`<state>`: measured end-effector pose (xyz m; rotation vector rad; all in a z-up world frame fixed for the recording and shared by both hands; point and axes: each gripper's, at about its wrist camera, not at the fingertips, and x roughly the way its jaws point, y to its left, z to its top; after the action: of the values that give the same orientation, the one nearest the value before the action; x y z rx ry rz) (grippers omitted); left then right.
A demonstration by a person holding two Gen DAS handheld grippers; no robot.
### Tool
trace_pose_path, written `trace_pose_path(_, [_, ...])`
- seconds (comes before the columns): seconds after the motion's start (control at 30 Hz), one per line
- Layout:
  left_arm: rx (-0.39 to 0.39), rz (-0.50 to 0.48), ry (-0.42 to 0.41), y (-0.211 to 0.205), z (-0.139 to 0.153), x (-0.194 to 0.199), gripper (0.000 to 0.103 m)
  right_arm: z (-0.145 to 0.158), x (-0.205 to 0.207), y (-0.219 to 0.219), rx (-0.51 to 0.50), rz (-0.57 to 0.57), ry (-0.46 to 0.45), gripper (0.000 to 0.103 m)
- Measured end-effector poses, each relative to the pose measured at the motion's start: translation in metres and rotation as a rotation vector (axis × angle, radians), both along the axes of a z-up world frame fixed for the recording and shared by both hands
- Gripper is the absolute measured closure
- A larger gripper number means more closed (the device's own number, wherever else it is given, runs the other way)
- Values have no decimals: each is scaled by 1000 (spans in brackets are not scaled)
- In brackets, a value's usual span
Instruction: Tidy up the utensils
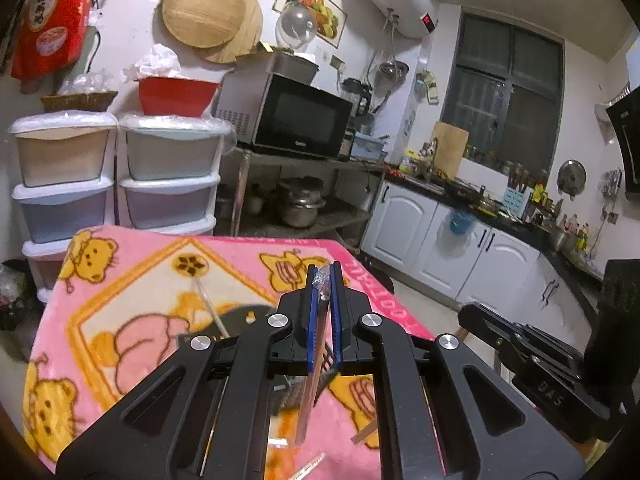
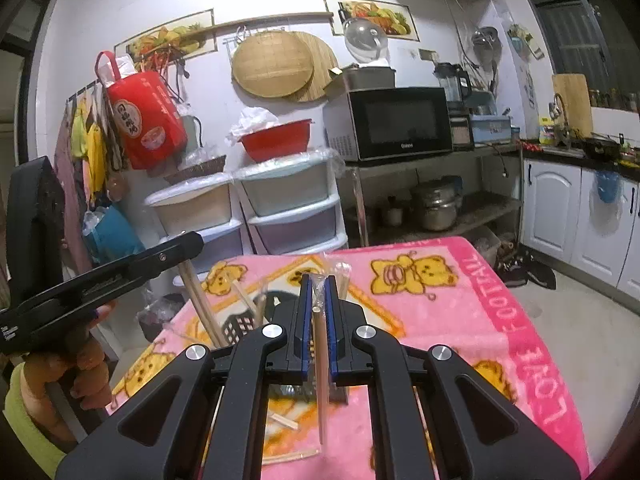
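Observation:
My left gripper (image 1: pixel 325 270) is shut on a plastic-wrapped pair of chopsticks (image 1: pixel 310 392) that hangs down between its blue pads above the pink blanket-covered table (image 1: pixel 132 280). My right gripper (image 2: pixel 319 280) is shut on another wrapped pair of chopsticks (image 2: pixel 321 380), held upright over the same table (image 2: pixel 460 320). A black mesh utensil holder (image 2: pixel 239 326) stands on the table, just left of the right gripper, with chopsticks (image 2: pixel 200 304) sticking out of it. In the right wrist view the left gripper (image 2: pixel 120 276) shows at the left, held by a hand. Loose chopsticks (image 2: pixel 284 424) lie on the blanket.
Stacked plastic drawers (image 2: pixel 288 208) stand behind the table. A microwave (image 2: pixel 400 122) sits on a metal shelf with pots (image 2: pixel 434 208) below. White kitchen cabinets (image 1: pixel 440 240) and a cluttered counter run along the right. A red bag (image 2: pixel 146 120) hangs on the wall.

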<state>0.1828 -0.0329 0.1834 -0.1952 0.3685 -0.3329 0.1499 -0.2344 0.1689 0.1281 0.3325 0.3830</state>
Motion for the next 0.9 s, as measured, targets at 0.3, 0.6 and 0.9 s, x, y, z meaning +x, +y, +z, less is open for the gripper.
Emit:
trace_pose_path(0.3, [1,61,-61,7,25,11,100,25,12,12,-12,19,-68,97])
trace_pose_path(0.6, [29,101,-99,4,36,25,100,50,26,25,-13,24,-129,96])
trace_pose_path(0.9, [40,134,-111,2,31,40,100,62,44,37,-31,25,-182,96])
